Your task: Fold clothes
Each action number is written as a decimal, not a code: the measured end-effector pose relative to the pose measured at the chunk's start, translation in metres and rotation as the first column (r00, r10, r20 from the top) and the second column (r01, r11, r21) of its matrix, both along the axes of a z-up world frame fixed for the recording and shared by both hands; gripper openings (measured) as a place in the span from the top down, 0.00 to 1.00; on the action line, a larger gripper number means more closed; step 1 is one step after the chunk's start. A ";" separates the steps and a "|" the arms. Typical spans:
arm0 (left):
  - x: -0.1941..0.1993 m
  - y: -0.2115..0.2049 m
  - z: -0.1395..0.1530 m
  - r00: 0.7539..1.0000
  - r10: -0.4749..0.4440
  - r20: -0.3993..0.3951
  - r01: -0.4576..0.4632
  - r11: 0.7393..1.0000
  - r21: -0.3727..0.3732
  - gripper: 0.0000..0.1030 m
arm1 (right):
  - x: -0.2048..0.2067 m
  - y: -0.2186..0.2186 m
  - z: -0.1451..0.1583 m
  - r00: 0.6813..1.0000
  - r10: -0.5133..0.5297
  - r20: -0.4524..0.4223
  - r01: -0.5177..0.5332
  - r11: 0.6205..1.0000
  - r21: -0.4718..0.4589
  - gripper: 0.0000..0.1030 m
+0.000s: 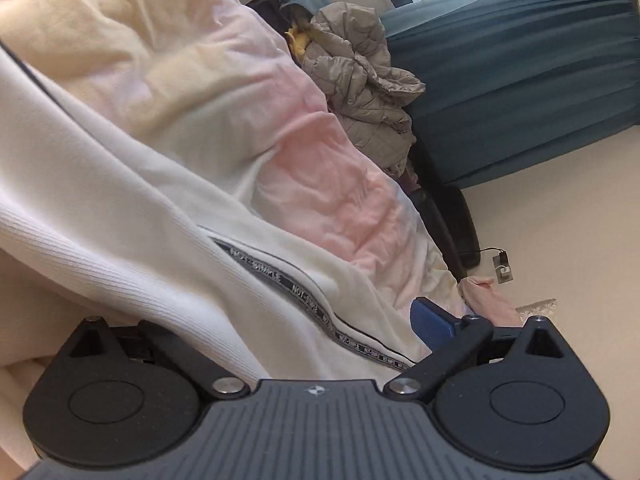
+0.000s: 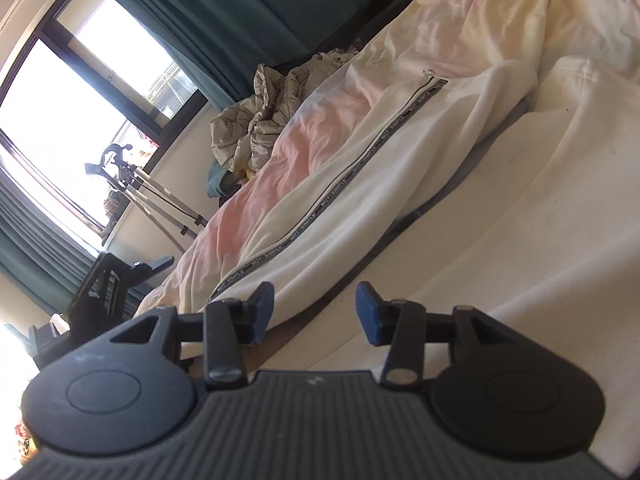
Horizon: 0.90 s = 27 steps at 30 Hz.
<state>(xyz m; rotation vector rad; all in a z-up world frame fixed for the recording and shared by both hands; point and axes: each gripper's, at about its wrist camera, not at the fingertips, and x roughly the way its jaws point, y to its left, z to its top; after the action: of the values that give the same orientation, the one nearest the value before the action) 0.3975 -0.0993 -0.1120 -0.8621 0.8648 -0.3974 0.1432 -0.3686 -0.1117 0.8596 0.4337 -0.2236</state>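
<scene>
A white zip jacket point(image 1: 132, 208) with a grey lettered zipper tape point(image 1: 280, 280) lies spread on the bed. In the left wrist view its ribbed hem and zipper end drape across my left gripper point(image 1: 316, 332). The jaws stand wide apart. Cloth covers the left finger, and only the right blue pad point(image 1: 434, 322) shows. In the right wrist view the same jacket point(image 2: 400, 152) stretches away along the bed. My right gripper point(image 2: 316, 312) hovers just above its near edge, open, with nothing between its blue pads point(image 2: 370, 314).
A pink and cream bedcover point(image 1: 320, 184) lies under the jacket. A crumpled grey quilted coat point(image 1: 360, 80) is heaped at the bed's far end by teal curtains point(image 1: 520, 80). A metal stand point(image 2: 160, 196) and a black ribbed object point(image 2: 100, 292) are beside the bed near the window.
</scene>
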 end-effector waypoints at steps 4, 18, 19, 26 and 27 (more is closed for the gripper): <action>0.035 0.000 0.014 0.997 0.078 0.017 -0.077 0.996 -0.044 0.02 | 0.003 0.000 -0.003 1.000 -0.002 0.000 0.002 1.000 -0.024 0.54; 0.043 0.008 0.002 0.998 0.051 0.024 -0.052 0.997 0.062 0.02 | 0.035 -0.013 -0.031 0.999 0.034 -0.040 -0.035 0.999 -0.020 0.54; 0.030 0.013 0.007 0.999 0.028 0.040 -0.031 0.997 0.070 0.02 | 0.036 -0.014 -0.032 0.998 0.042 -0.037 -0.042 0.999 -0.005 0.54; -0.092 0.060 0.034 0.988 -0.045 0.150 -0.003 0.953 0.302 0.01 | 0.037 -0.037 -0.026 0.999 0.042 -0.032 -0.039 0.996 0.083 0.49; -0.110 0.066 0.036 0.985 -0.045 0.165 -0.016 0.937 0.349 0.01 | 0.038 -0.044 -0.024 0.998 0.042 -0.037 -0.039 0.995 0.088 0.49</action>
<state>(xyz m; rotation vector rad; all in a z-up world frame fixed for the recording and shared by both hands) 0.2878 -0.0333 -0.0761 -0.4846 0.7536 -0.3123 0.1812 -0.4122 -0.1358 0.9325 0.5002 -0.1852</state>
